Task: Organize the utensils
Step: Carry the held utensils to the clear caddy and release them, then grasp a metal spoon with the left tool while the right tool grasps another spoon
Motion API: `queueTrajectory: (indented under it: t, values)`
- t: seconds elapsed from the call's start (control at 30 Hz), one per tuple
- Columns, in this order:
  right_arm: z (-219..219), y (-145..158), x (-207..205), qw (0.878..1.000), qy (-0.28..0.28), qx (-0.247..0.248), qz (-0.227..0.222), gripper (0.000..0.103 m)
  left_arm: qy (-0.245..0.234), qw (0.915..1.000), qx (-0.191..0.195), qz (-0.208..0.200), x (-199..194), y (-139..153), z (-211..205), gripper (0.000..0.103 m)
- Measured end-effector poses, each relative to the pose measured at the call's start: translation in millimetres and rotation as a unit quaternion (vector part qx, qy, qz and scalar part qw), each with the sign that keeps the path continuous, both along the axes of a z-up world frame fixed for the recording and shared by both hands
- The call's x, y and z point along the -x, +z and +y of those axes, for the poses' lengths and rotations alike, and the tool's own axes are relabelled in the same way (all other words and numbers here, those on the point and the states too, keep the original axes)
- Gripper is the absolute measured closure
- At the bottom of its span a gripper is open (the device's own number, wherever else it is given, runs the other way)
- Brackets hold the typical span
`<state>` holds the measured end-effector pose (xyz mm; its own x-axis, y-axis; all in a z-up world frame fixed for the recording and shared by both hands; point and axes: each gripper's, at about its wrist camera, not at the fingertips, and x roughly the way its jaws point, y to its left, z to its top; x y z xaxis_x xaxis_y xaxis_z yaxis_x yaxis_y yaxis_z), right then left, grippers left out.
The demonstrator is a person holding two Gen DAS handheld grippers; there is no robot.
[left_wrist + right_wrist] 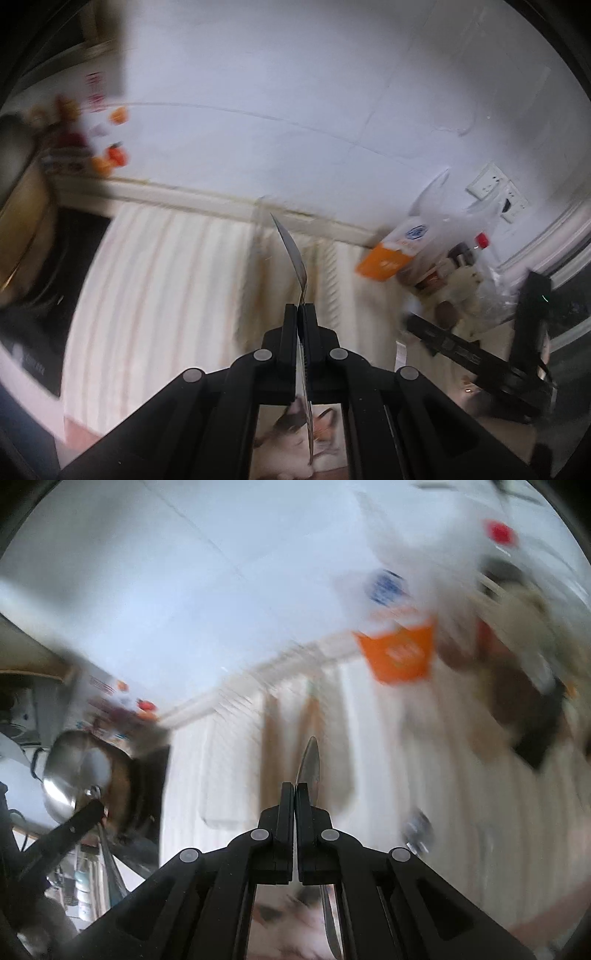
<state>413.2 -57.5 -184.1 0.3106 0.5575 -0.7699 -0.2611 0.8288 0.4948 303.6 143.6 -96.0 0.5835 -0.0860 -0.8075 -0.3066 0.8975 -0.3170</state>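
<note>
My left gripper is shut on a metal utensil. Its thin curved blade-like end sticks up past the fingertips and its handle runs back between the fingers. I hold it above a cream striped cloth. My right gripper is shut on a metal knife. Its rounded blade points forward over the same striped cloth. The right gripper also shows at the right edge of the left wrist view. Both views are blurred by motion.
A black stove with a metal pot is at the left. An orange and white carton, a plastic bag with bottles and wall sockets are at the back right. A white tiled wall stands behind the counter.
</note>
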Motion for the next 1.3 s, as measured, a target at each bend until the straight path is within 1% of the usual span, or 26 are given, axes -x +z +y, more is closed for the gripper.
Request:
queueTrajectory:
  t: [0.07, 0.1, 0.13, 0.23, 0.33, 0.37, 0.43, 0.47, 0.5, 0.53, 0.57, 0.6, 0.63, 0.67, 0.7, 0.77, 0.8, 0.83, 0.9, 0.97, 1.03, 1.07, 1.1, 1.13, 1.23, 1.3]
  values:
    - [20.8, -5.4, -26.5, 1.0, 0.002, -0.005, 0.015, 0.102, -0.006, 0.9999, 0.005, 0.015, -33.1, -10.2, 4.0, 0.102]
    - [31.9, -11.0, -36.0, 1.0, 0.004, -0.004, 0.021, 0.102, -0.008, 0.9997, 0.007, 0.023, -42.0, -15.1, 3.0, 0.102]
    - [43.6, -17.1, -48.6, 1.0, 0.006, 0.001, 0.027, 0.102, -0.012, 0.9991, 0.012, 0.039, -59.9, -27.1, 5.5, 0.102]
    - [63.4, -37.6, -75.0, 0.999, 0.007, 0.008, 0.044, 0.102, -0.02, 0.9971, 0.016, 0.072, -86.9, -54.6, 9.0, 0.102]
    - [74.9, -58.8, -92.2, 0.997, 0.006, 0.011, 0.075, 0.102, -0.02, 0.9934, 0.015, 0.112, -108.2, -77.6, 14.0, 0.1]
    - [77.0, -65.4, -97.4, 0.996, 0.007, 0.012, 0.087, 0.101, -0.02, 0.9927, 0.019, 0.118, -110.1, -82.2, 15.5, 0.099]
    - [67.6, -69.5, -95.3, 0.995, 0.008, 0.012, 0.096, 0.091, -0.011, 0.9919, 0.012, 0.126, -110.5, -87.5, 18.6, 0.099]
    - [59.6, -66.8, -92.2, 0.996, 0.003, 0.017, 0.089, 0.079, -0.004, 0.9922, 0.004, 0.125, -108.2, -87.5, 19.2, 0.097]
    - [50.2, -65.8, -91.4, 0.996, 0.001, 0.017, 0.084, 0.075, 0.002, 0.9925, -0.009, 0.122, -103.8, -85.9, 19.3, 0.095]
    - [40.8, -63.4, -87.8, 0.997, -0.003, 0.017, 0.08, 0.074, 0.005, 0.9925, -0.021, 0.12, -98.8, -84.5, 17.6, 0.087]
    - [27.8, -58.1, -81.3, 0.997, -0.01, 0.026, 0.073, 0.074, 0.009, 0.9925, -0.032, 0.118, -93.6, -83.2, 16.2, 0.073]
    - [18.7, -55.3, -76.8, 0.997, -0.015, 0.034, 0.063, 0.073, 0.016, 0.9918, -0.053, 0.115, -86.8, -79.7, 12.9, 0.062]
    - [5.1, -49.3, -68.6, 0.998, -0.022, 0.042, 0.051, 0.072, 0.021, 0.9911, -0.075, 0.108, -78.7, -75.0, 8.4, 0.042]
    - [-10.8, -43.4, -58.6, 0.997, -0.032, 0.055, 0.038, 0.065, 0.026, 0.9909, -0.089, 0.097, -72.4, -71.0, 5.8, 0.034]
    - [-23.7, -39.8, -49.5, 0.996, -0.039, 0.069, 0.028, 0.058, 0.033, 0.99, -0.108, 0.085, -63.7, -66.3, 0.8, 0.03]
    - [-53.4, -34.3, -30.7, 0.995, -0.058, 0.086, 0.01, 0.051, 0.041, 0.9861, -0.148, 0.064, -46.2, -60.3, -15.8, 0.0]
    - [-73.6, -34.2, -17.8, 0.992, -0.073, 0.1, 0.005, 0.047, 0.04, 0.9853, -0.156, 0.058, -38.5, -60.7, -23.9, 0.0]
    - [-87.8, -35.5, -9.0, 0.991, -0.082, 0.108, 0.004, 0.046, 0.039, 0.9848, -0.159, 0.059, -33.4, -62.2, -31.1, 0.0]
    - [-119.5, -44.7, 9.7, 0.987, -0.101, 0.128, 0.008, 0.039, 0.031, 0.9825, -0.169, 0.072, -23.3, -71.5, -49.9, 0.0]
    - [-149.2, -64.2, 25.3, 0.98, -0.115, 0.16, 0.025, 0.038, 0.023, 0.9817, -0.17, 0.083, -11.5, -83.9, -71.9, 0.0]
    - [-171.0, -85.9, 33.6, 0.976, -0.118, 0.176, 0.053, 0.038, 0.022, 0.9811, -0.166, 0.097, -0.1, -101.8, -93.7, 0.0]
    - [-180.3, -98.4, 37.5, 0.975, -0.117, 0.178, 0.069, 0.038, 0.015, 0.9798, -0.165, 0.112, 2.8, -114.3, -105.5, 0.0]
    - [-185.6, -111.1, 40.7, 0.973, -0.113, 0.182, 0.084, 0.038, 0.008, 0.9783, -0.167, 0.122, 3.6, -121.8, -112.2, 0.0]
    - [-187.7, -123.7, 44.4, 0.971, -0.106, 0.19, 0.098, 0.038, -0.006, 0.9749, -0.173, 0.14, 3.9, -134.7, -123.5, 0.0]
    - [-185.3, -149.7, 54.7, 0.97, -0.078, 0.195, 0.118, 0.038, -0.037, 0.9678, -0.182, 0.17, 5.2, -160.7, -147.6, 0.0]
    - [-177.3, -162.6, 61.8, 0.97, -0.059, 0.201, 0.126, 0.038, -0.049, 0.9657, -0.18, 0.181, 7.9, -170.6, -157.3, 0.0]
